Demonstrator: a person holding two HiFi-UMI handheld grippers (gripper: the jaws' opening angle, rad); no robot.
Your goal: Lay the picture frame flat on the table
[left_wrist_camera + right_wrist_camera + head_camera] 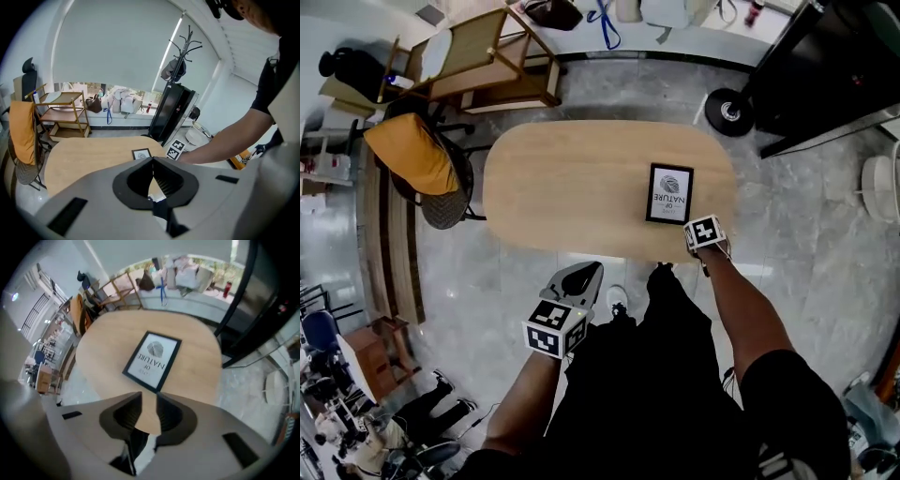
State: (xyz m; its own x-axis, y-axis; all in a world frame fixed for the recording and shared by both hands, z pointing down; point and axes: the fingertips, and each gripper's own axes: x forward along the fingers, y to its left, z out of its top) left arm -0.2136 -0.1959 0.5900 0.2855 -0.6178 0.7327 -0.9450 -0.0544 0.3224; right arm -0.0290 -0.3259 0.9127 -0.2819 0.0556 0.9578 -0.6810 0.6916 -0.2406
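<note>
The black picture frame (669, 194) with a white "NATURE" print lies flat, face up, on the right part of the oval wooden table (562, 178). My right gripper (704, 232) hovers over the table's near edge, just short of the frame's near right corner. In the right gripper view its jaws (149, 397) stand apart with only bare tabletop between them, and the frame (153, 361) lies a little ahead. My left gripper (583, 277) is held off the table's near side, over the floor. Its jaws (152, 160) meet at the tips and hold nothing. The frame (141, 153) shows small beyond them.
A chair draped in orange cloth (417, 155) stands at the table's left end, with a wooden cart (487, 56) behind it. A black cabinet (825, 66) and a coat stand's round base (729, 111) are at the far right. The person's dark-clothed legs stand at the near edge.
</note>
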